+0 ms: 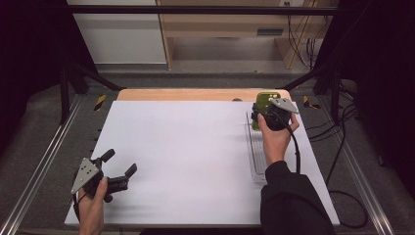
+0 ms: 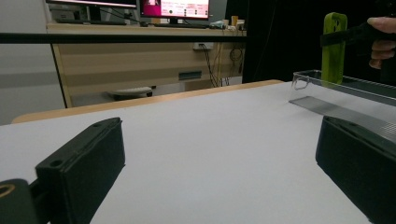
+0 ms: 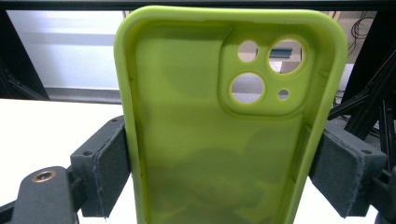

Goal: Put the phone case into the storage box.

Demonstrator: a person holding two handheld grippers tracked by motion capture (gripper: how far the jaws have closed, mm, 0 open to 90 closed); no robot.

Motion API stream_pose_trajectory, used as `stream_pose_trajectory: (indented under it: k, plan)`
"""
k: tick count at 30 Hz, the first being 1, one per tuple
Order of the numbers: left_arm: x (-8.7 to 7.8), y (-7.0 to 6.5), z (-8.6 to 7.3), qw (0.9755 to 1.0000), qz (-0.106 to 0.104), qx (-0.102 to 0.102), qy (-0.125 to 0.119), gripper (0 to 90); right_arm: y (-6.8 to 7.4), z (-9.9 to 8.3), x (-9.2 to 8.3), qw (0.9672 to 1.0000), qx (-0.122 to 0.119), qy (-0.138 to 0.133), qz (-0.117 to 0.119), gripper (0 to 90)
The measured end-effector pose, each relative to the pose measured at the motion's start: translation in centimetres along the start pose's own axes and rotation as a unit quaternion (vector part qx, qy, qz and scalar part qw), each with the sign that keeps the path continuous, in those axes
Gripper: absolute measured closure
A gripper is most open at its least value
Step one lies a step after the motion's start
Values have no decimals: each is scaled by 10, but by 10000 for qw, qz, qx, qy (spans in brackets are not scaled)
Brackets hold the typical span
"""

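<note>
- Green phone case [image 3: 224, 121] sits closest in the right gripper view, upright, inner side facing the camera, camera cutouts at upper right; its bottom edge is cut off by the frame.
- Right gripper [image 3: 219, 172] is clamped on the case: both black pads press its long edges, jaws nearly closed to the case's width.
- No brand or lettering readable on the case.
- High view: the case [image 1: 265, 104] is held above the far end of a clear tray [image 1: 255, 155] at the right side of the white table [image 1: 186, 156]; the hand hides most of the case.
- Left gripper [image 1: 119, 170] rests near the table's front-left corner, jaws spread wide, nothing between them.
- Left gripper view: the case [image 2: 334, 46] stands over the tray [image 2: 345, 91] far right; tray cut off at the frame edge.
- Monitor [image 2: 176, 8] in the background shows pink-and-white content, text too small to read; top cropped.
</note>
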State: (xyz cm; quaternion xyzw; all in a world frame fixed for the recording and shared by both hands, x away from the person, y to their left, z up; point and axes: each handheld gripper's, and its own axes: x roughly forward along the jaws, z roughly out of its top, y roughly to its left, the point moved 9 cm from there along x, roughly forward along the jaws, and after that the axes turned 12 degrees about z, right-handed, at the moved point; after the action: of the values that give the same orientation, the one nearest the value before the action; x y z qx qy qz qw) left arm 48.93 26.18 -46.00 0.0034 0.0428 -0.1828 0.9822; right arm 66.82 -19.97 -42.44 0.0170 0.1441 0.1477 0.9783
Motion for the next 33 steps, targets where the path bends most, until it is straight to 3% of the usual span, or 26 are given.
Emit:
stream_pose_trajectory:
  k: [9,33]
  plan:
    - [0,0,0,10000,-8,2,8,7,4,-2,2,10000,-71,44,-9,155]
    - [1,-1,-1,10000,-22,28,26,7,-2,-14,18,9998,6,149,-151,155]
